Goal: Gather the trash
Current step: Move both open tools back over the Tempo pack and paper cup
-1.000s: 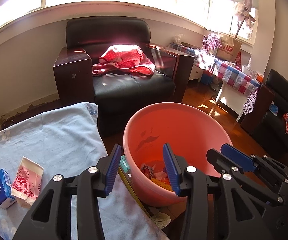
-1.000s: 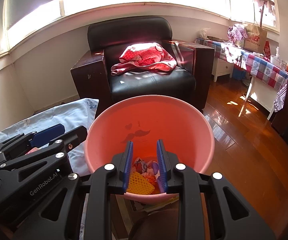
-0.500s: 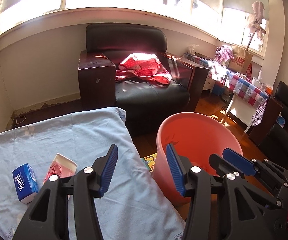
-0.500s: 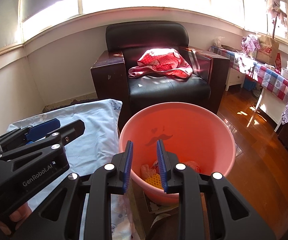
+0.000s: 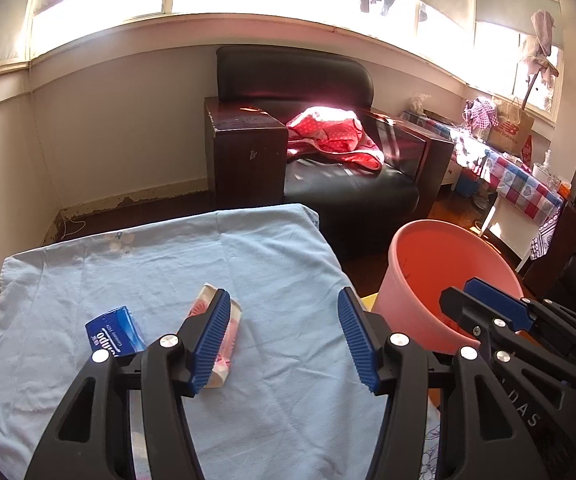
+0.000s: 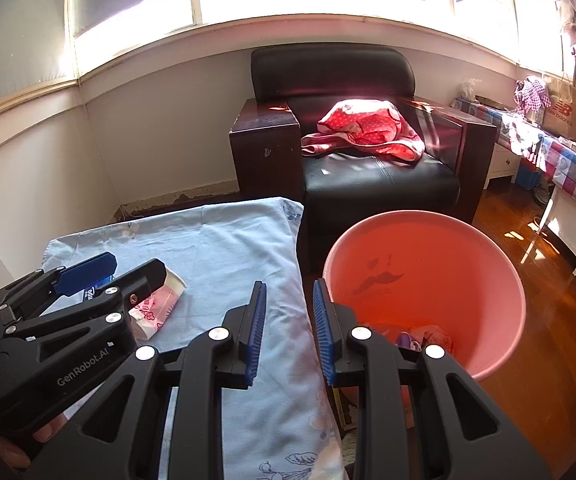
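Observation:
A flattened pink-and-white paper packet lies on the light blue cloth over the table. Beside it, to the left, is a small blue tissue pack. My left gripper hovers over the cloth just right of the packet. Its jaws are opening wide and nothing is between them. My right gripper hangs over the table's right edge, its jaws a narrow gap apart and empty. The pink bucket stands on the floor to the right, with wrappers at its bottom.
A black armchair with a red dotted cloth stands behind the table and bucket. A table with a checked cover lines the right wall. Wooden floor lies right of the bucket.
Both grippers have swung left, from over the bucket to over the blue cloth. The left jaws have spread wider. The packet and tissue pack now sit near the left gripper.

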A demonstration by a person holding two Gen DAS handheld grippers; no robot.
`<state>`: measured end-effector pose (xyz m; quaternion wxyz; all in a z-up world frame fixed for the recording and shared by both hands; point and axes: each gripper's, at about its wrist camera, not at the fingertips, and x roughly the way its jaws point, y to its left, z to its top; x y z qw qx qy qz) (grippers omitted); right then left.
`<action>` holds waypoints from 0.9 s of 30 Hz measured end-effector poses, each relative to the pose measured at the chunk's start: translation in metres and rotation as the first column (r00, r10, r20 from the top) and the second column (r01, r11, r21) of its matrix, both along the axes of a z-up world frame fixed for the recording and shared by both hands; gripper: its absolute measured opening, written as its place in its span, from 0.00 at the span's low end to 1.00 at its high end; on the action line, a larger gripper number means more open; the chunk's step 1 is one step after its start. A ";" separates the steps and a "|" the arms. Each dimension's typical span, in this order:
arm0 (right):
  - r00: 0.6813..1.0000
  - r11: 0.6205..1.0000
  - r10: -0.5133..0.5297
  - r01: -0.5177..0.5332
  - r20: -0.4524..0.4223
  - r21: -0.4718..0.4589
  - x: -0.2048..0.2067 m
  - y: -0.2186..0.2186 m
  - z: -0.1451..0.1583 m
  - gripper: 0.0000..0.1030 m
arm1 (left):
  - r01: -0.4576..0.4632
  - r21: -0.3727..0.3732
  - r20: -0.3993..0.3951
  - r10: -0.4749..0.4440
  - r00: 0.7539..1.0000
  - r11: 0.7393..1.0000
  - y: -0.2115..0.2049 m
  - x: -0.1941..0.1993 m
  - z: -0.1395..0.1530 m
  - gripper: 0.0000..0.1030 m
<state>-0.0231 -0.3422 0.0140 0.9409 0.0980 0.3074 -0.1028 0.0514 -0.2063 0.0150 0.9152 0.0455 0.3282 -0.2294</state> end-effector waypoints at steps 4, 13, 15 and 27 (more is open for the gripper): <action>0.999 0.999 0.038 -0.038 -0.006 0.001 0.007 0.014 0.000 0.24 | -0.082 0.012 -0.021 0.082 0.996 0.997 0.036 0.011 -0.008 0.54; 0.992 0.992 0.122 -0.121 -0.028 0.042 0.025 0.041 -0.007 0.24 | -0.290 0.048 -0.145 0.294 0.945 0.956 0.113 0.041 -0.049 0.61; 0.990 0.989 0.140 -0.138 -0.036 0.046 0.028 0.047 -0.010 0.24 | -0.317 0.044 -0.199 0.319 0.927 0.948 0.121 0.049 -0.059 0.61; 0.978 0.980 0.194 -0.190 -0.073 0.062 0.034 0.059 -0.023 0.24 | -0.345 0.062 -0.317 0.346 0.883 0.937 0.109 0.079 -0.086 0.65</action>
